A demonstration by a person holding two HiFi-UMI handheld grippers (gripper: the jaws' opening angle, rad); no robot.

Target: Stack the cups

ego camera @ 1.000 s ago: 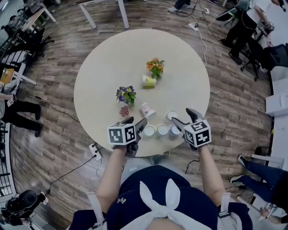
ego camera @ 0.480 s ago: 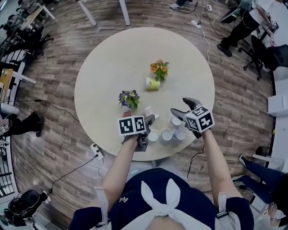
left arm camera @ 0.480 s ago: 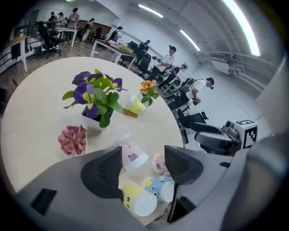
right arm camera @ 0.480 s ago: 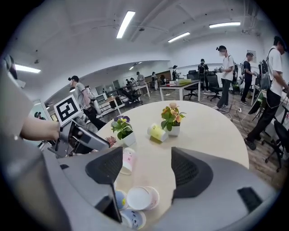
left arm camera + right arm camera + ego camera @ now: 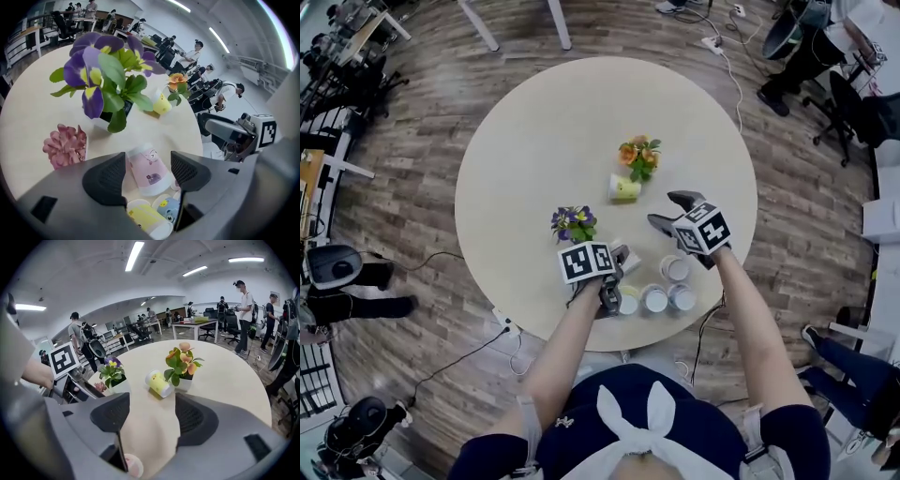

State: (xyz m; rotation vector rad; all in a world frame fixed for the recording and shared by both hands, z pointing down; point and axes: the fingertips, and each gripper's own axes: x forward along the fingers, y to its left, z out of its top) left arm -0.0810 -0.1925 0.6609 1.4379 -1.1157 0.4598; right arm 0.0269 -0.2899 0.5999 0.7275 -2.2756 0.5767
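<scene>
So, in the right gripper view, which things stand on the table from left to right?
First the purple flower pot → yellow cup, lying on its side → orange flower pot.

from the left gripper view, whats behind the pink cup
Behind the pink cup stands the purple pansy plant, with a pink flower to its left. Farther back are a tipped yellow cup and orange flowers. Leaves cover most of the pansy's pot.
</scene>
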